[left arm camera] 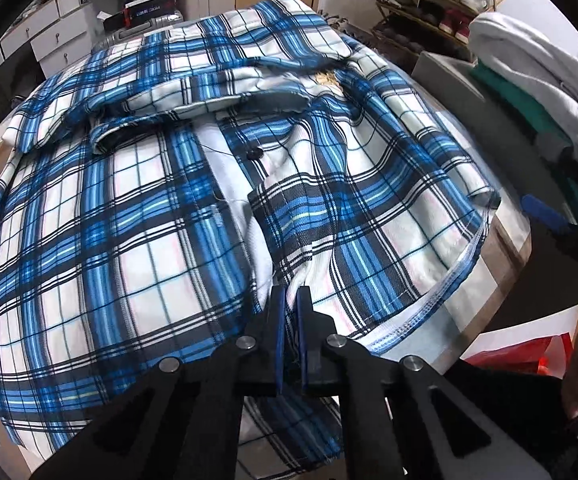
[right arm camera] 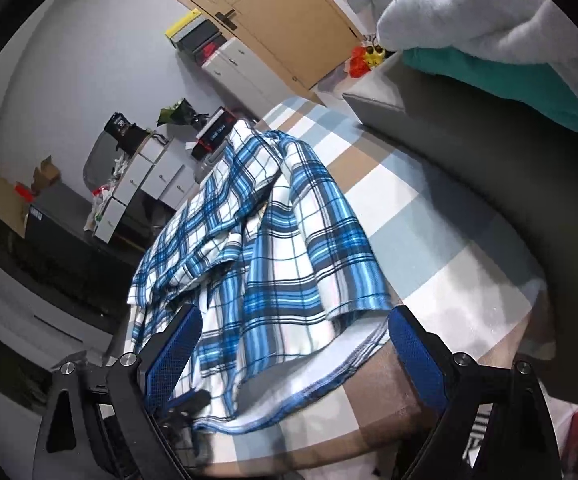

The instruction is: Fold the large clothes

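Grey bin (left arm camera: 455, 80) with folded clothes (left arm camera: 537, 60)

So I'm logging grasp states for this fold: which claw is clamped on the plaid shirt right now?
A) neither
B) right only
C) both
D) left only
D: the left claw has its fingers pinched together on the hem of the plaid shirt, while the right claw stands wide open with the shirt's hem between its fingers.
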Demonstrator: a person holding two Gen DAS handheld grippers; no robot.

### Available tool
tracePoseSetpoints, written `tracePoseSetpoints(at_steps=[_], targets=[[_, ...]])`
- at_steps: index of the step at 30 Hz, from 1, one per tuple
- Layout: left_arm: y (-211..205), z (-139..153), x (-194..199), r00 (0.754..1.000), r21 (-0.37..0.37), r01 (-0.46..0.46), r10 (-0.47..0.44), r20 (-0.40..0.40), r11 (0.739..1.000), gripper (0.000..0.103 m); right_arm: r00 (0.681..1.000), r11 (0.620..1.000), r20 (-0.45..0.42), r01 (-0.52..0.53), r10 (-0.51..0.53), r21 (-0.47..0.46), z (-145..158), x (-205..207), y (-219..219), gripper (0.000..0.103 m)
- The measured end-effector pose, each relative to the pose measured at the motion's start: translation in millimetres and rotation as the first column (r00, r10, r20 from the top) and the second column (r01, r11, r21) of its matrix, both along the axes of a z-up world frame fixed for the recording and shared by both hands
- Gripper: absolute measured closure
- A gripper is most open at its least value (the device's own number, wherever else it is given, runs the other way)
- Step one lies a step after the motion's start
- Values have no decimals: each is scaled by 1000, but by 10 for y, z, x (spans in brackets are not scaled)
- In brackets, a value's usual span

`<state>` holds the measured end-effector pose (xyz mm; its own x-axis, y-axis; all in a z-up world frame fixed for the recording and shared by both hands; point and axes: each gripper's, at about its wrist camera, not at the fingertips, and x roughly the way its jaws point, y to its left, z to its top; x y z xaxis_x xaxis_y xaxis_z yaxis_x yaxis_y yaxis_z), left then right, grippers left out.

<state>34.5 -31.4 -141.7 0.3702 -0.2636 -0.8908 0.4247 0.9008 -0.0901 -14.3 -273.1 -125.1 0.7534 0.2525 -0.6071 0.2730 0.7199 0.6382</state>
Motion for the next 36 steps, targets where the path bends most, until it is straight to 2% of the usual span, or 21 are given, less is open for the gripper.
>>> tracePoseSetpoints(at_steps=[3, 5, 7, 10, 12, 14, 15, 17, 18, 19, 22, 23, 25, 27, 29, 30, 32, 34, 36], targets=[[76, 70, -43, 1000, -76, 15, -16, -16, 997, 101, 999, 1000, -39, -6, 7, 29, -89, 56, -26, 8], [150, 108, -72, 999, -106, 16, -19, -28, 994, 101, 996, 999, -85, 34, -31, 39, -170, 97, -80, 8], [246, 147, -60, 999, -113, -14, 10, -31, 993, 95, 991, 1000, -132, 14, -12, 18, -223, 196, -99, 8], [363, 169, -11, 998, -131, -43, 37, -47, 990, 94, 984, 982, -174, -71, 40, -173, -157, 382, -4, 8], [483, 189, -20, 997, -129, -59, 53, -51, 990, 94, 977, 966, -196, -127, 83, -225, -135, 501, 48, 9], [572, 210, -58, 997, -120, -71, 65, -50, 990, 94, 963, 946, -239, -186, 123, -267, -149, 620, 105, 18], [606, 213, -78, 996, -119, -77, 71, -53, 990, 93, 951, 933, -280, -214, 132, -288, -176, 680, 129, 25], [669, 185, -64, 995, -114, -90, 83, -63, 989, 94, 939, 904, -323, -238, 120, -355, -176, 715, 156, 53], [682, 180, -43, 994, -110, -93, 86, -66, 990, 94, 927, 890, -351, -270, 136, -368, -174, 730, 153, 95], [710, 165, -58, 993, -102, -98, 92, -70, 990, 93, 921, 886, -363, -282, 142, -368, -163, 728, 137, 96], [726, 142, -110, 993, -71, -93, 87, -76, 993, 93, 931, 877, -342, -267, 127, -401, 35, 625, 10, 97], [708, 131, -132, 994, -62, -85, 80, -79, 994, 93, 936, 888, -325, -261, 136, -378, 122, 578, -56, 97], [666, 141, -182, 996, -50, -60, 56, -71, 997, 93, 943, 923, -299, -238, 145, -303, 250, 499, -186, 97], [630, 170, -226, 998, -29, -37, 36, -49, 999, 93, 951, 964, -254, -218, 176, -151, 314, 424, -356, 97], [601, 172, -230, 999, -13, -20, 19, -39, 1000, 93, 949, 973, -263, -207, 175, -99, 302, 398, -429, 97], [585, 160, -233, 999, -5, -13, 13, -42, 1000, 93, 941, 968, -298, -210, 163, -134, 276, 403, -426, 95], [621, 136, -222, 999, 2, -13, 13, -52, 1000, 93, 918, 935, -388, -209, 87, -285, 238, 421, -332, 86], [672, 116, -216, 998, 4, -25, 25, -61, 1000, 93, 892, 876, -450, -246, 37, -416, 186, 459, -223, 69], [702, 130, -192, 998, 8, -34, 34, -57, 999, 93, 901, 826, -431, -278, 47, -491, 197, 443, -56, 62]])
